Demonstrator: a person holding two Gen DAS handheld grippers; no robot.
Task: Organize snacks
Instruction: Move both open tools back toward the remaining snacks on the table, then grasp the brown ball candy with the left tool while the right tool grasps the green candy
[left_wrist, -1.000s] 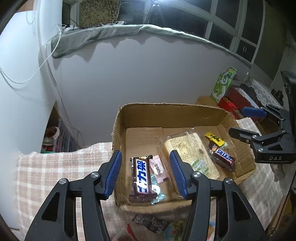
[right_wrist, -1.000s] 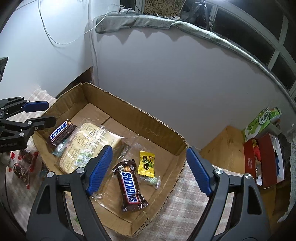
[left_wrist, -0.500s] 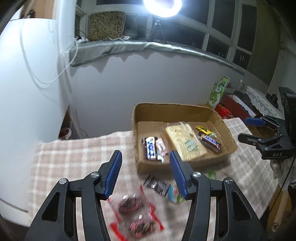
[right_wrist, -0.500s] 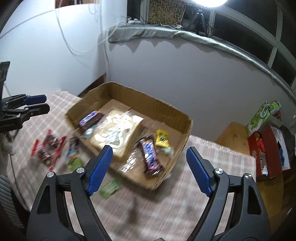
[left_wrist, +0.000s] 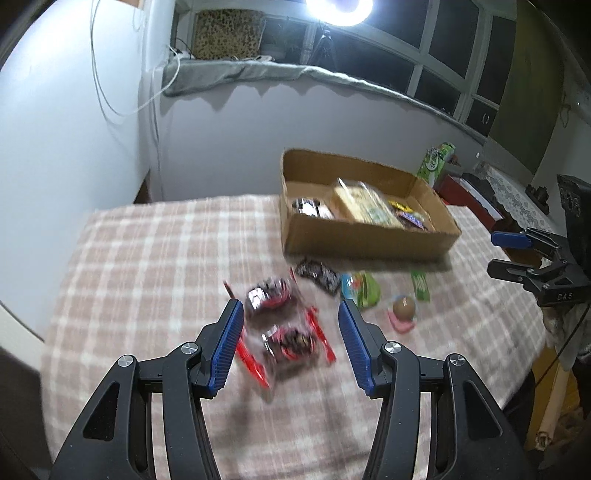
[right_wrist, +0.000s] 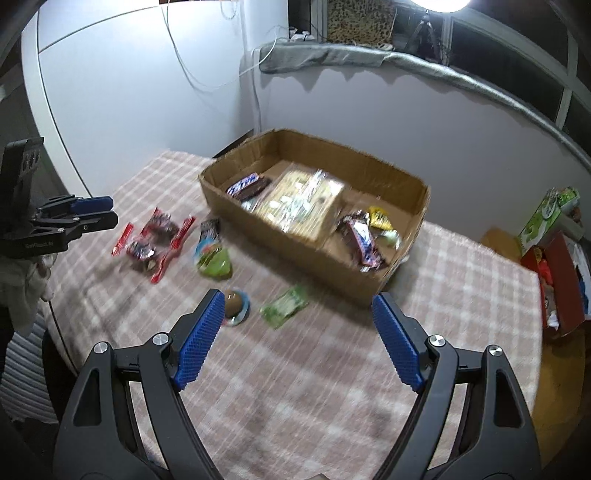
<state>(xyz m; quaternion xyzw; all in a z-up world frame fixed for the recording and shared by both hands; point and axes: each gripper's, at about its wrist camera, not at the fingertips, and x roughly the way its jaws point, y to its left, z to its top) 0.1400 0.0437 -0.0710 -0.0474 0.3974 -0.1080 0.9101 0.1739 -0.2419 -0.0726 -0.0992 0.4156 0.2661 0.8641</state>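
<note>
A cardboard box (left_wrist: 365, 240) (right_wrist: 295, 254) on the checked cloth holds chocolate bars, a large biscuit pack (right_wrist: 301, 203) and a yellow candy (right_wrist: 379, 218). Loose snacks lie in front of it: two red-edged packets (left_wrist: 284, 325) (right_wrist: 153, 238), a dark packet (left_wrist: 319, 275), a green pouch (left_wrist: 360, 290) (right_wrist: 214, 258), a brown ball sweet (left_wrist: 403, 308) (right_wrist: 234, 301) and a green sachet (right_wrist: 284, 306). My left gripper (left_wrist: 291, 338) is open and empty above the red packets. My right gripper (right_wrist: 297, 334) is open and empty above the cloth, near the ball sweet and sachet.
A red box (right_wrist: 561, 273) and a green carton (right_wrist: 546, 214) stand on a low wooden stand right of the table. A white wall lies behind the box. The table's edges fall away at left and right.
Both grippers have pulled back and up from over the box. The loose snacks on the cloth have come into view, and the left gripper now hovers over the red packets.
</note>
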